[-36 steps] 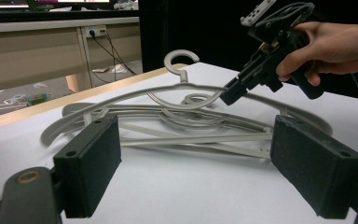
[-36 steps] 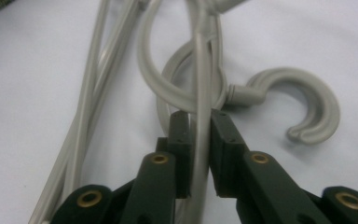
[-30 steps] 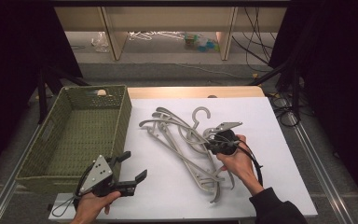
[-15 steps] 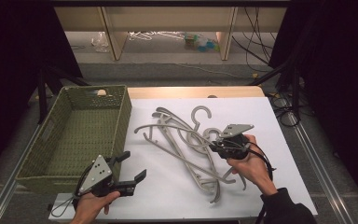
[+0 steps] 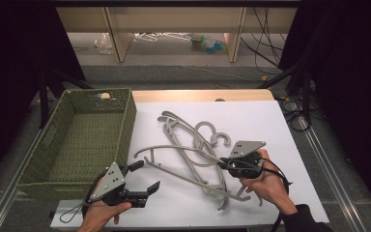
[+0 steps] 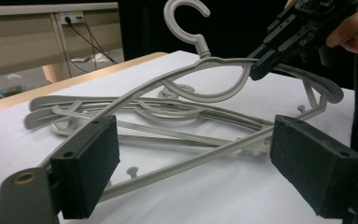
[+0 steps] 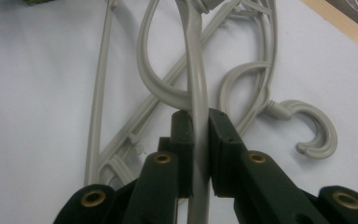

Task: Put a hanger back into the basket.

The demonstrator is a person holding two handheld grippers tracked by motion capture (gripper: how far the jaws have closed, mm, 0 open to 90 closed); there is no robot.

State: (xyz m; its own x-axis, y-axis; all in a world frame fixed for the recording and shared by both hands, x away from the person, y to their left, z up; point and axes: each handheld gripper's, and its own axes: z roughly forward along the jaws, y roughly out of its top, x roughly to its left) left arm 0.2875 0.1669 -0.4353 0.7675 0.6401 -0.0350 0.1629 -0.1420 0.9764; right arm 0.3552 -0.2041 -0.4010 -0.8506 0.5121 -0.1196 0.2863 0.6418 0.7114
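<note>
Clamping the right tongs (image 7: 198,140) on a tilted hanger (image 5: 183,150), left tongs (image 5: 142,178) apart.

The right gripper (image 5: 223,163), clamped on a grey hanger (image 5: 183,149), drew back toward four o'clock and lifted that hanger's shoulder off the pile (image 5: 193,140).

Right gripper (image 5: 221,164) clamped on a grey hanger (image 5: 183,166) beside the green basket (image 5: 53,171).

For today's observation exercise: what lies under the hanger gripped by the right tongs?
Under the lifted hanger lie other grey hangers, tangled on the white table. Its far arm hides where some of them cross.
</note>
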